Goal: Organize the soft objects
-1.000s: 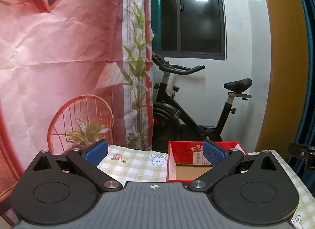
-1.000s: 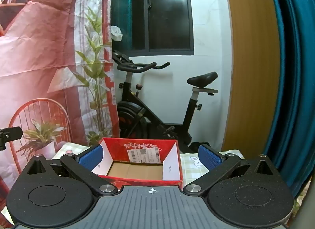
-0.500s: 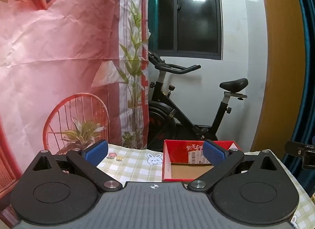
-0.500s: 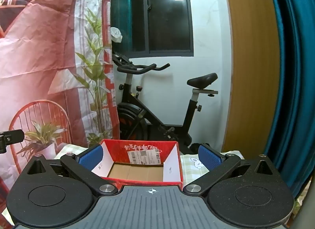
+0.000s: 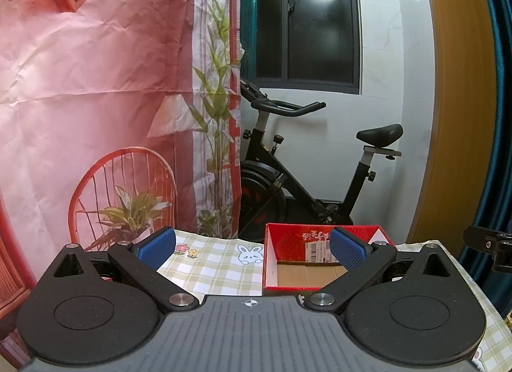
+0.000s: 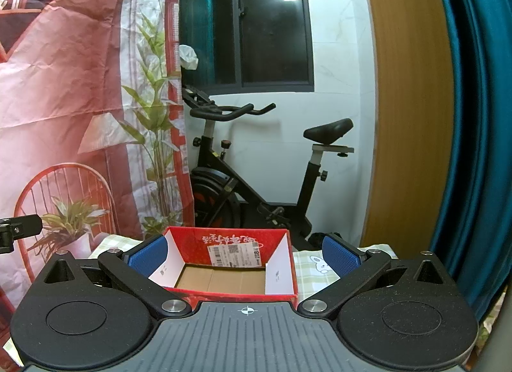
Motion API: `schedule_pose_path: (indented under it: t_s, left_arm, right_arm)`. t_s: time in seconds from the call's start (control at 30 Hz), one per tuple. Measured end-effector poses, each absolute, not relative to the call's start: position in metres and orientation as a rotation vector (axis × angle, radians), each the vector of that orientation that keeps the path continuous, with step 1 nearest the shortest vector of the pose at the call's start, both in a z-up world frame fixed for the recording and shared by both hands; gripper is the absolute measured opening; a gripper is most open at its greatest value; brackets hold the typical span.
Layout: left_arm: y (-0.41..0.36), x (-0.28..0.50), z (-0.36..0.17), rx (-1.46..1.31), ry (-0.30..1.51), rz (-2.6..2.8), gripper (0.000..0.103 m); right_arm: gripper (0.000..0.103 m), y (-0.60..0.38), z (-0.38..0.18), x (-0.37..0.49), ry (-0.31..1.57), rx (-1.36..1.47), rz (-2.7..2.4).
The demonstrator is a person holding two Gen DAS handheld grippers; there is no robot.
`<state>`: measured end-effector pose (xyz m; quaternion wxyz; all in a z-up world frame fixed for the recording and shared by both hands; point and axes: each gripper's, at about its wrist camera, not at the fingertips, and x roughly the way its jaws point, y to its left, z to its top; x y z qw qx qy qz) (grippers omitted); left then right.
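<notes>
Left tool (image 5: 252,241): blue pads (image 5: 158,243) spread wide, nothing between them, held above the checked cloth of the table (image 5: 220,271).

Red box (image 5: 320,255): open-topped, set on the table ahead and to the right of that tool; brown cardboard floor bare, no contents visible. Shipping label (image 6: 236,254) stuck on the inner far wall.

Right tool (image 6: 244,255): fingers likewise apart, gripping nothing, lined up almost squarely on the same box (presumably the collecting bin).

Soft objects: none visible in either view; location cannot be told.

Handling, judged from the task wording alone: likely light, yielding, prone to sag and bunch under the pads. Best taken at the thickest or most gathered part, not at a loose edge, with a full squeeze, since soft stuff compresses and slips out of a shallow pinch. Little risk of breakage.

Box itself: thin card, light, apt to slide on the cloth if nudged.
</notes>
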<state>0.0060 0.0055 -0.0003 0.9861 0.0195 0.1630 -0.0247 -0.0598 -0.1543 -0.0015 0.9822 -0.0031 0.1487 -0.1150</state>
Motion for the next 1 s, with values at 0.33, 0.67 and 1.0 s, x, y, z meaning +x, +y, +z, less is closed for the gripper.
schedule_pose_path:
  t_s: [0.33,0.67,1.0]
  left_arm:
    - [0.0086,0.008,-0.0026,0.041,0.333,-0.059,0.103]
    - [0.0086,0.0067,-0.0048,0.046,0.339,-0.068,0.103]
    - [0.0083,0.0059,-0.0081,0.046,0.349,-0.077,0.103]
  right_arm:
    - [0.103,-0.1574,-0.0012,-0.0601,0.301,-0.005,-0.229]
    - [0.103,-0.1595,-0.0058,-0.0588,0.308,-0.001,-0.234]
    - [0.103,-0.1604,-0.0098,-0.0569,0.314,-0.003,-0.234]
